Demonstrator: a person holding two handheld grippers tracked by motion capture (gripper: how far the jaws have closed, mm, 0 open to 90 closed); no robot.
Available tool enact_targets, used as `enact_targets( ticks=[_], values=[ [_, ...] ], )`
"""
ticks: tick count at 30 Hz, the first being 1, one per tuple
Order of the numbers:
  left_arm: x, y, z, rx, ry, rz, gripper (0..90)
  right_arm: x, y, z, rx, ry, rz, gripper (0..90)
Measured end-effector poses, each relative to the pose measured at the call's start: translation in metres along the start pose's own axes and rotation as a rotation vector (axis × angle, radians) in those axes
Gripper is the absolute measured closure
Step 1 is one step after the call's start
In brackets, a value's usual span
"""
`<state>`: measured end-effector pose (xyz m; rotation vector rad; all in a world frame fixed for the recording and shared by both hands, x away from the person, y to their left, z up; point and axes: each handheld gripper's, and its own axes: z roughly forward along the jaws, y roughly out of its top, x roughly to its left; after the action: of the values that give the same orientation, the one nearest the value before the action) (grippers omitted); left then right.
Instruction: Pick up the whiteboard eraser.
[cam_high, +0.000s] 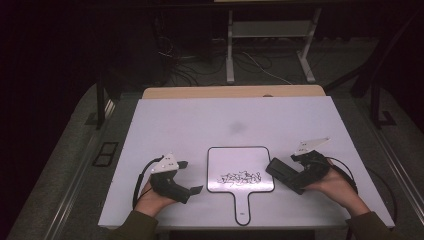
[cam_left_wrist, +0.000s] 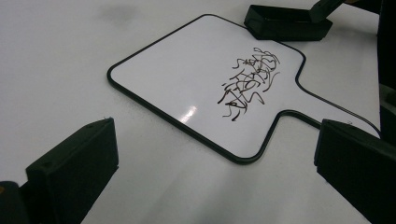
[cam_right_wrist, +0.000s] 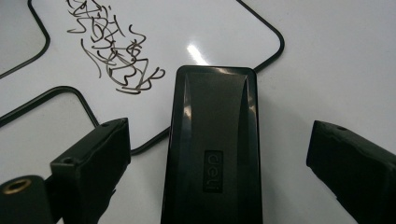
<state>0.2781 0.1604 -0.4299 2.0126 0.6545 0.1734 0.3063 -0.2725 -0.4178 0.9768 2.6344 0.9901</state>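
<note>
I straddle the black eraser (cam_right_wrist: 212, 144) with my right gripper (cam_right_wrist: 217, 154).
Its jaws stand apart, not touching it; scribbled whiteboard (cam_high: 240, 172) alongside.

Lab: white table (cam_high: 200, 120), dark curtained surround, floor cables (cam_high: 250, 62), frame stand (cam_high: 270, 40).

One white table (cam_high: 165, 120) is seen. One paddle-shaped whiteboard (cam_high: 235, 162) is counted near its middle, bearing one patch of scribble (cam_high: 241, 177). One black eraser (cam_high: 283, 170) is counted to its right. Two handheld grippers are counted: left gripper (cam_high: 192, 180), right gripper (cam_high: 285, 175).
</note>
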Motion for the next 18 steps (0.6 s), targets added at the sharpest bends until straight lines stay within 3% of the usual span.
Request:
enact_targets(
  ticks=[5, 18],
  values=[
    [0.0, -0.0001, -0.0001, 0.002, 0.0, 0.0, 0.0, 0.001, -0.0009, 0.0006, 0.018, 0.003, -0.01, 12.3],
    [0.0, -0.0006, 0.0005, 0.004, -0.001, -0.006, 0.0, 0.0022, -0.0031, 0.0081, 0.081, -0.022, -0.028, 15.9]
  ],
)
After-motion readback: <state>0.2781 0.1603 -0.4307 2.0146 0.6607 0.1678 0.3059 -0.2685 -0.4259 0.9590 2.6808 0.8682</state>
